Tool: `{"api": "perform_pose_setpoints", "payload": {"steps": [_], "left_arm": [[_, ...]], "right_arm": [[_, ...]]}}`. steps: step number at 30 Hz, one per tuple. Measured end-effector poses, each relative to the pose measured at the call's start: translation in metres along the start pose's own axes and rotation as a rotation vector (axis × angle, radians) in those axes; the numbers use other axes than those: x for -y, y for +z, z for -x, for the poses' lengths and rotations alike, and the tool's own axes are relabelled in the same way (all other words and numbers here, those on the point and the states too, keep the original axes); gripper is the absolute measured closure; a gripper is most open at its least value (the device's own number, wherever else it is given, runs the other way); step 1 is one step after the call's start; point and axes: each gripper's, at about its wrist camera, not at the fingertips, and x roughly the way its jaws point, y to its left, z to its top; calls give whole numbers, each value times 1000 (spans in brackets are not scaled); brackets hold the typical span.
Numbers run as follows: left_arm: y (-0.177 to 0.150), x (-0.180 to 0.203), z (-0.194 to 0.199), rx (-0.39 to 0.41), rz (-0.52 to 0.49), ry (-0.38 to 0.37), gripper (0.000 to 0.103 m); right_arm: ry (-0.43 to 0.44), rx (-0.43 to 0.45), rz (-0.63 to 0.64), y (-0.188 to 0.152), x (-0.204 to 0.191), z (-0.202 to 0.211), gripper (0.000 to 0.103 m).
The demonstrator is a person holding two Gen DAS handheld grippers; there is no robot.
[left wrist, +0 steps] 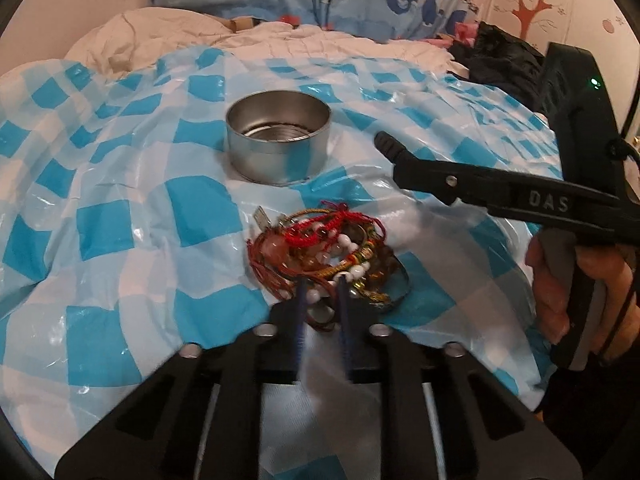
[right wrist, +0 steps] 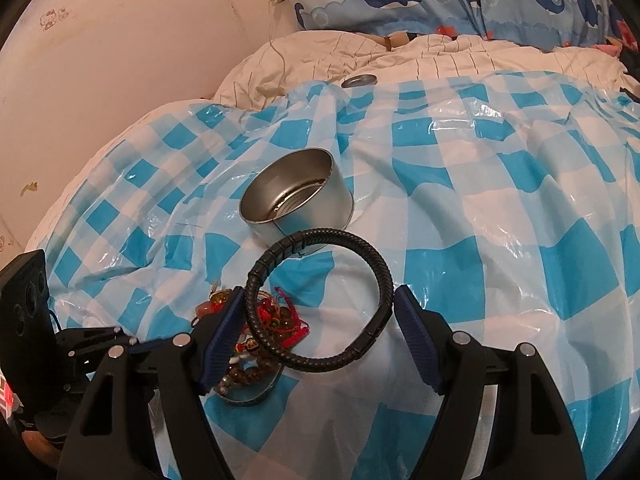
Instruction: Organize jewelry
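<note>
Here the left tool (left wrist: 323, 280) pinches together into the bracelet pile (left wrist: 328, 256) at six o'clock of the tin (left wrist: 279, 142), while the right tool (right wrist: 320, 300) stretches a black braided bracelet (right wrist: 316, 300) apart for carrying.

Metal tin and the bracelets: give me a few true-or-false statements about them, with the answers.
1. The metal tin holds no jewelry. True.
2. The black braided bracelet lies inside the tin. False: it spans the jaws of the right gripper, touching both pads.
3. The pile of bracelets sits on the blue-and-white checked sheet. True.
4. A lid covers the tin. False: the tin stands open.
</note>
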Motion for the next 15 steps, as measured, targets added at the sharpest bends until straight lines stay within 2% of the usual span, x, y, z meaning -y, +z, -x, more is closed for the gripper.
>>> {"api": "perform_pose_setpoints", "payload": {"steps": [2,10,15], "left_arm": [[0,2,1,-5,-8,-12,101],[7,-14,15,18,75,-143,102],[16,-24,24,56,123,-153,102]], "right_arm": [[0,0,3,0,0,0,31],[1,-2,6,0,-2,-1,31],[6,7,8,0,-3,1,31]]}}
